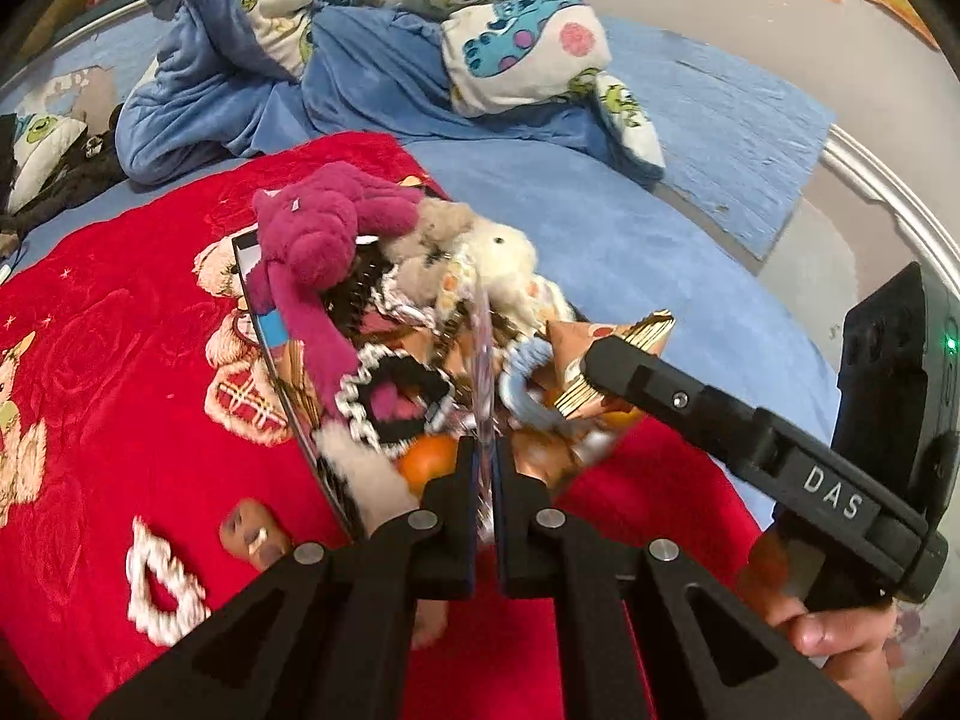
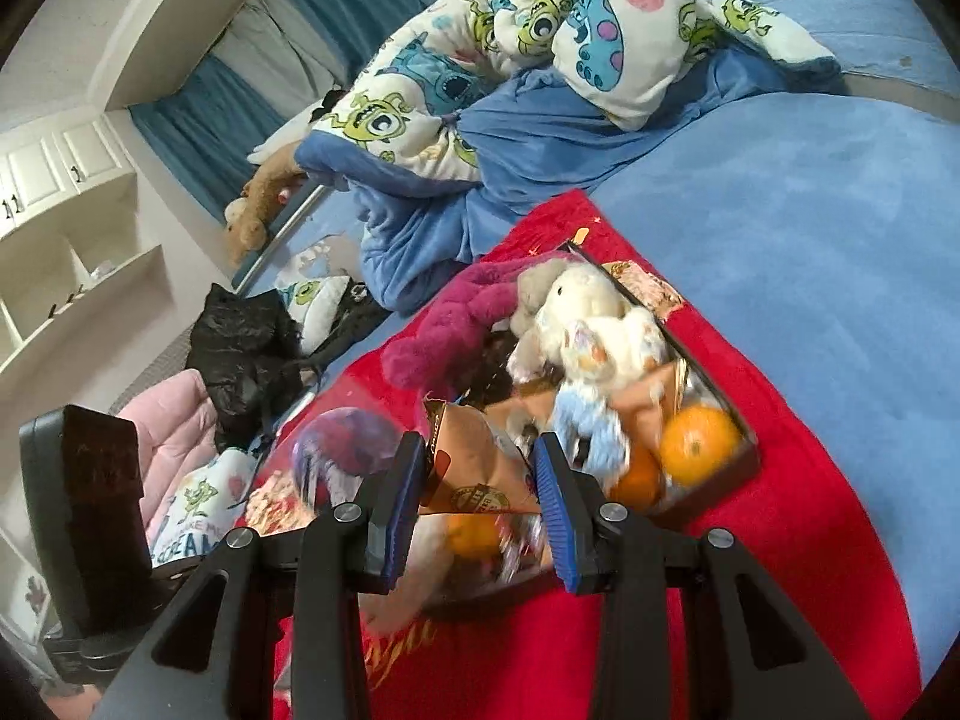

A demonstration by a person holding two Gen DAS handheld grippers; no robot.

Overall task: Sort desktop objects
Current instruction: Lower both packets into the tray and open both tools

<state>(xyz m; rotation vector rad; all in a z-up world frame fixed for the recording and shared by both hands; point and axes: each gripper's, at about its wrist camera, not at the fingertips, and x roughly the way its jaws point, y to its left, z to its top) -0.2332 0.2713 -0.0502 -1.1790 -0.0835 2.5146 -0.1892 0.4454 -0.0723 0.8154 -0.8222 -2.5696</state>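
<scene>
Shallow cardboard tray (image 2: 741, 456) of plush toys and oranges: left gripper (image 1: 486, 468) pinches thin clear film; right gripper (image 2: 480, 468) clamps brown pouch (image 2: 474, 468) near tray's front, likely for lifting.

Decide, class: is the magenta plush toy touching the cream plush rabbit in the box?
Cannot tell. In the right wrist view the magenta plush toy and the cream plush rabbit lie close, but a grey-brown plush sits between them, hiding any contact.
</scene>
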